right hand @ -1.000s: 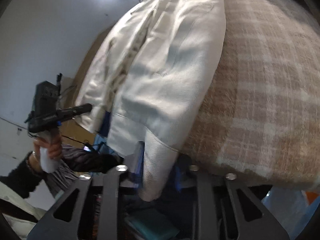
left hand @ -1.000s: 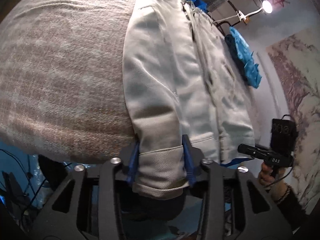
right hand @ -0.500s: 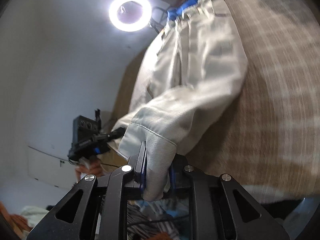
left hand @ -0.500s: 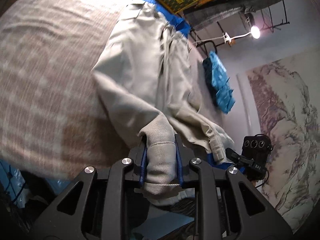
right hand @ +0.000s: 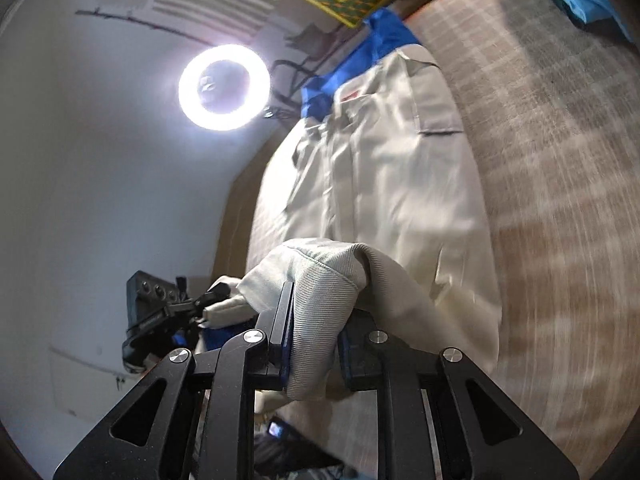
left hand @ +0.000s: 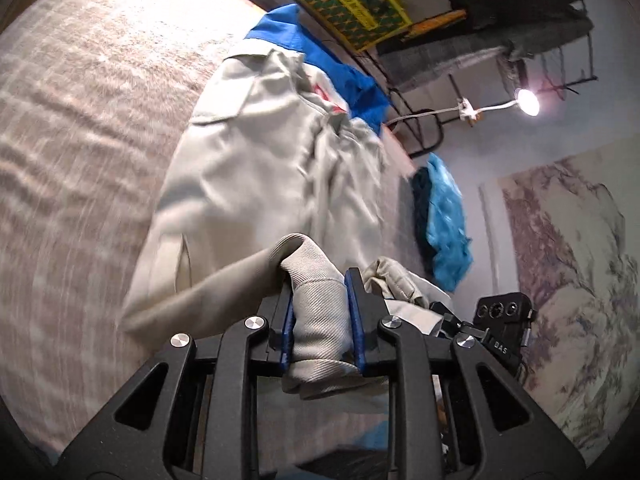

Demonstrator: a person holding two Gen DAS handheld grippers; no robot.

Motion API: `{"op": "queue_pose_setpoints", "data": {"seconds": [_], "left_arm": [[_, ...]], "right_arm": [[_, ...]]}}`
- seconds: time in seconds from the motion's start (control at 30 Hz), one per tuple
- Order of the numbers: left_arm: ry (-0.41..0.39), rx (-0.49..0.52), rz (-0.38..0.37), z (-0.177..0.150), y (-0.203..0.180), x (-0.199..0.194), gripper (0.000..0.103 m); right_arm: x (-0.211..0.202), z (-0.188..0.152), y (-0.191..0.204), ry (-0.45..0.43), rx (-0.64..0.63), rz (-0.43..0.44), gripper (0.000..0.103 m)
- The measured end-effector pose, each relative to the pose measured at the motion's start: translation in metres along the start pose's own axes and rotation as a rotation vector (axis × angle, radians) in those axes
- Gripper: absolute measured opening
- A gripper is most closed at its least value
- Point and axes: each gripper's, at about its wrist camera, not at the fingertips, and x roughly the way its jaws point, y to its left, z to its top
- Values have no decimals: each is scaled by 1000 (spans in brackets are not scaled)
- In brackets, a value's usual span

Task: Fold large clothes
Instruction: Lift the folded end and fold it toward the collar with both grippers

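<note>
A large pale grey-white jacket (left hand: 256, 184) lies lengthwise on a brown checked blanket (left hand: 80, 128); it also shows in the right wrist view (right hand: 400, 184). My left gripper (left hand: 320, 304) is shut on the ribbed hem (left hand: 316, 320) at one bottom corner and holds it lifted over the jacket's body. My right gripper (right hand: 316, 316) is shut on the ribbed hem (right hand: 320, 308) at the other bottom corner, also lifted and folded back over the jacket. The collar end lies far from me, on a blue garment (left hand: 320, 60).
A crumpled light-blue cloth (left hand: 444, 216) lies on the blanket beside the jacket. A ring light (right hand: 224, 86) and a clip lamp (left hand: 526, 102) shine near the far end. The other gripper's black body (left hand: 504, 320) shows at the side. The blanket (right hand: 560, 160) spreads wide beside the jacket.
Both grippers have lifted the jacket's bottom hem off the blanket's near edge and carried it forward toward the collar, so the lower part now folds over the body.
</note>
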Motion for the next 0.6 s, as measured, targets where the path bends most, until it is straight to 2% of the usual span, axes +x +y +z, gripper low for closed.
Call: {"op": "queue_pose_setpoints", "data": {"seconds": [0.17, 0.27, 0.3, 0.37, 0.43, 0.53, 0.6], "left_arm": [[37, -46, 46, 26, 24, 32, 21], [70, -97, 53, 35, 37, 45, 21], [83, -126, 43, 38, 43, 47, 22], [109, -161, 32, 42, 48, 48, 25], [122, -177, 9, 47, 49, 44, 26], [115, -185, -3, 57, 49, 35, 32], [122, -200, -26, 63, 50, 30, 39]], "right_arm": [[28, 24, -20, 29, 59, -57, 18], [38, 33, -29, 49, 114, -62, 28], [40, 36, -33, 56, 134, -48, 31], [38, 41, -39, 58, 181, 9, 47], [30, 45, -40, 44, 189, 44, 54], [11, 50, -39, 13, 178, 77, 57], [-4, 51, -41, -12, 177, 100, 57]]}}
